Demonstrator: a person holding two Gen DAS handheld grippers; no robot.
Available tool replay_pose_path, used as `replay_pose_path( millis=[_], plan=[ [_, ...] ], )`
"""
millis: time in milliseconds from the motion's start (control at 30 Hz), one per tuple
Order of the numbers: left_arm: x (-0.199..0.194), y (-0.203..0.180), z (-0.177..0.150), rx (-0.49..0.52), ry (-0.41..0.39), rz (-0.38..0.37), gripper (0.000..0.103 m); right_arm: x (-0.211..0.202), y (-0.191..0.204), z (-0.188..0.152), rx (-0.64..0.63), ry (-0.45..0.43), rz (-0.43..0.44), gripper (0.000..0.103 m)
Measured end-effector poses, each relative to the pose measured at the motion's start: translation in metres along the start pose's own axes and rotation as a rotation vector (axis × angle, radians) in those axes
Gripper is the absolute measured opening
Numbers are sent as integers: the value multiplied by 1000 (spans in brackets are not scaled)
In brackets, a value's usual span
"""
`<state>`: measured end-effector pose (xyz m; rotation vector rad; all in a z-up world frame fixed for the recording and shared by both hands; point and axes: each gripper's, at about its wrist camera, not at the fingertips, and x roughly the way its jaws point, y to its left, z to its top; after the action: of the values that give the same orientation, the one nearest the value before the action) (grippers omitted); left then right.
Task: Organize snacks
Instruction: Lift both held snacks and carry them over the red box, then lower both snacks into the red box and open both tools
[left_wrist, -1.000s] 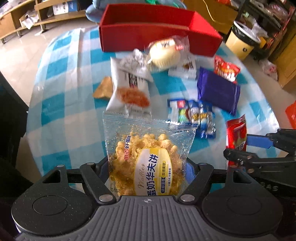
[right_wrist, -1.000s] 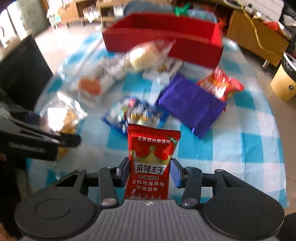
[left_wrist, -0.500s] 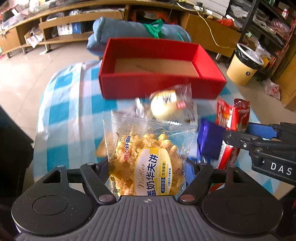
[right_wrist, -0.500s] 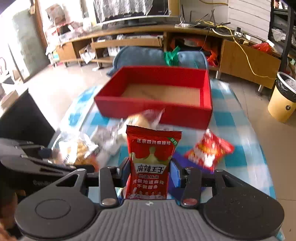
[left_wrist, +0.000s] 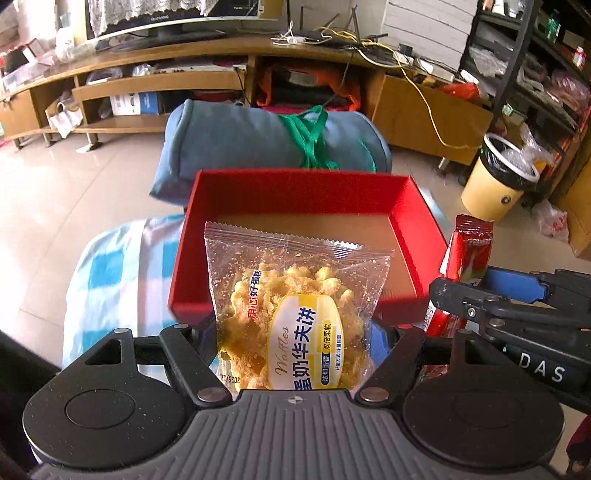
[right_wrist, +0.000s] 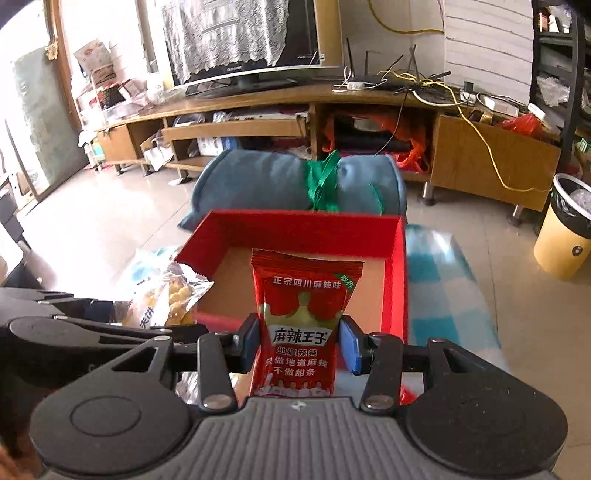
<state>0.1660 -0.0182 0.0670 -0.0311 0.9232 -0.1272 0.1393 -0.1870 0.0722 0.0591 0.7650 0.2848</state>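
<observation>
My left gripper is shut on a clear waffle packet with a yellow label, held upright over the near wall of the red box. The box's brown floor shows nothing in it. In the right wrist view, my right gripper is shut on a red spicy-strip packet, also above the red box, toward its right side. Each gripper shows in the other's view: the right gripper with its red packet, and the left gripper with the waffle packet.
The box sits on a blue-and-white checked tablecloth. A rolled blue blanket tied with a green cord lies behind it. A yellow bin stands at the right, and a long wooden TV cabinet runs along the back.
Both grippers have risen and moved forward from above the scattered snacks to above the red box, each still gripping its packet. The snacks on the table have dropped out of view.
</observation>
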Motion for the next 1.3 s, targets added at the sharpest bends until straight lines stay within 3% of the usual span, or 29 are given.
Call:
replay_pose_path(
  millis=[533, 1033, 1300],
  plan=[
    [50, 11, 50, -43, -5, 67, 79, 66, -10, 47, -5, 23, -15, 42],
    [108, 15, 43, -49, 107, 129, 79, 134, -17, 37, -7, 146, -55, 42],
    [109, 16, 38, -40, 117, 143, 87, 146, -26, 34, 19, 168, -70, 44]
  ],
)
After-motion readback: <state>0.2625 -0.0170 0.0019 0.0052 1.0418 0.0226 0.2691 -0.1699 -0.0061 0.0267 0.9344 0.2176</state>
